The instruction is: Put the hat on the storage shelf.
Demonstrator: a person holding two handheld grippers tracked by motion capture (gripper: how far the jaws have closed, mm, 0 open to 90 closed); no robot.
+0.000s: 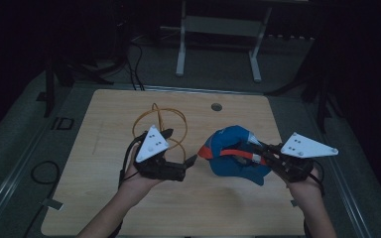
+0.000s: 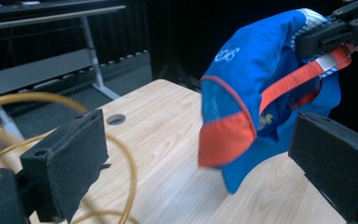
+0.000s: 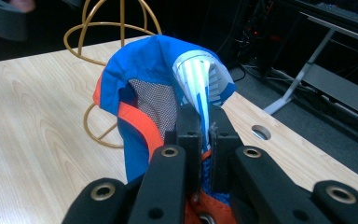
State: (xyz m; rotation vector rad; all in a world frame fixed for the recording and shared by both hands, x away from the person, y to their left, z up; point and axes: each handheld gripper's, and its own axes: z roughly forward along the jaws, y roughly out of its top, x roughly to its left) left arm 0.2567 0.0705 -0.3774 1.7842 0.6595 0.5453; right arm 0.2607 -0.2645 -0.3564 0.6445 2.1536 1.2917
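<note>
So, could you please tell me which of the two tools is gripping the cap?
The right tool is shut on the blue cap; the left tool stands open, holding nothing.

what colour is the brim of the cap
Orange-red; the brim of the blue cap shows best in the left gripper view.

The wire stand (image 1: 159, 126) blocked the table (image 1: 104, 198) at ten o'clock; the hanging cap (image 1: 233, 156) blocked three o'clock. Bare wood toward six o'clock gave free passage.
</note>
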